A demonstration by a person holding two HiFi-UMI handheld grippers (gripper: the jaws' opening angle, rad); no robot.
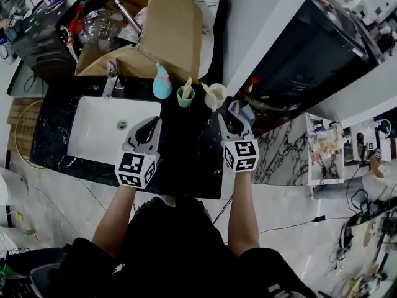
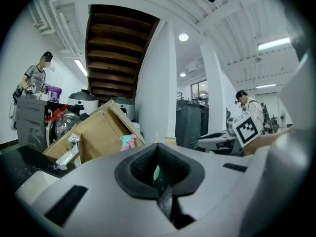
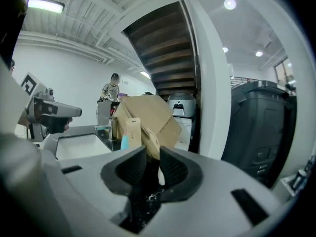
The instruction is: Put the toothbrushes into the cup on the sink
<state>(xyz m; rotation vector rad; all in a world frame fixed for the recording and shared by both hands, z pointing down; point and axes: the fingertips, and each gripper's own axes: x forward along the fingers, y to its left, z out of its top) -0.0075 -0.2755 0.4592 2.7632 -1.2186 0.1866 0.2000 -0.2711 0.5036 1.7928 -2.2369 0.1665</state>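
A green cup [image 1: 185, 96] and a cream cup [image 1: 215, 95] stand at the back of the black counter, each with a pale toothbrush sticking up. My left gripper [image 1: 149, 124] hovers over the sink's right edge, short of the green cup, and its pads [image 2: 157, 154] meet with nothing between them. My right gripper [image 1: 231, 120] is just in front of the cream cup, beside a blue object [image 1: 243, 111]. In the right gripper view its jaws [image 3: 152, 163] stand a little apart. A small white thing [image 3: 160, 177] shows low by the right pad; what it is cannot be told.
A white sink basin [image 1: 93, 132] with a chrome faucet [image 1: 111, 79] fills the counter's left. A teal and pink bottle [image 1: 162, 82] stands left of the green cup. A large cardboard box [image 1: 167, 30] looms behind the cups. A white wall runs to the right.
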